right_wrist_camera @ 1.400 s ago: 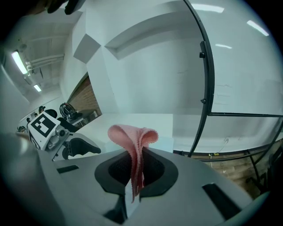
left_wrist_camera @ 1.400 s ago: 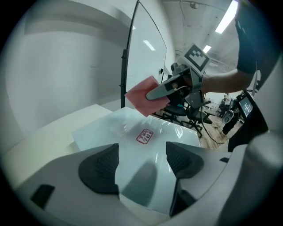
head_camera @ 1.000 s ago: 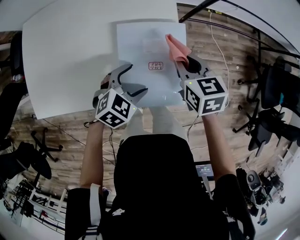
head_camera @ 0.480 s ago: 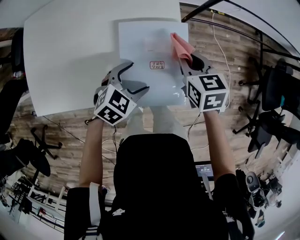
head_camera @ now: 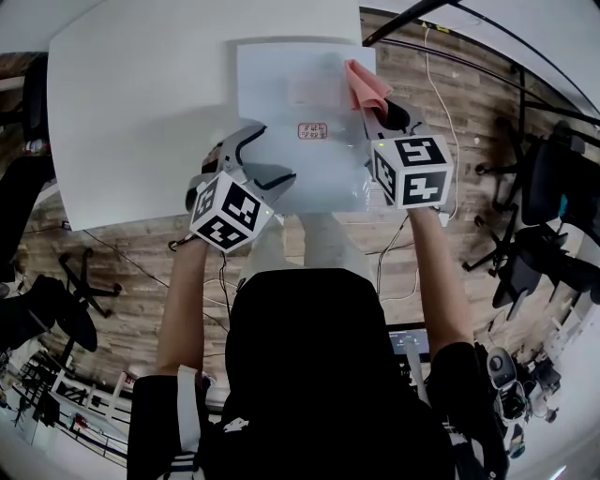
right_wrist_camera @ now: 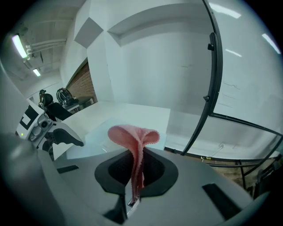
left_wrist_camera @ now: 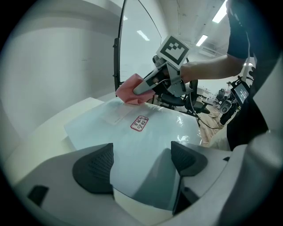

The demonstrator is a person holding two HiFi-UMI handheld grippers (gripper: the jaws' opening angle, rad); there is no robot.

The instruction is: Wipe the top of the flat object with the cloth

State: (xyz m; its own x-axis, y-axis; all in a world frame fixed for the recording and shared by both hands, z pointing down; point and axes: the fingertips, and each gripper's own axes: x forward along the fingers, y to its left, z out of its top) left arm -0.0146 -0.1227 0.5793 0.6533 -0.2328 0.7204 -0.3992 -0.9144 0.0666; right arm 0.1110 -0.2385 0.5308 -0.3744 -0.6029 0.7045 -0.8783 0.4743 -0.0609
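The flat object [head_camera: 300,141] is a pale glossy sheet with a small red label [head_camera: 312,130], lying on the white table [head_camera: 141,103]. Over its far right edge my right gripper [head_camera: 373,114] is shut on a pink cloth [head_camera: 364,82], which folds up out of the jaws [right_wrist_camera: 132,137]. My left gripper [head_camera: 262,157] stands open at the sheet's near left part, and the sheet's near edge [left_wrist_camera: 137,154] lies between its dark pads [left_wrist_camera: 93,168]. From the left gripper view the cloth [left_wrist_camera: 129,91] touches the sheet beyond the label [left_wrist_camera: 139,123].
The table's near edge [head_camera: 141,217] ends over a wood-plank floor. A black pole [head_camera: 403,17] and cables [head_camera: 441,84] run past the table's right side. Office chairs [head_camera: 548,178] stand to the right, and another [head_camera: 56,309] to the left.
The right gripper has carried the cloth a little to the right, toward the sheet's far right edge. The left gripper has hardly moved.
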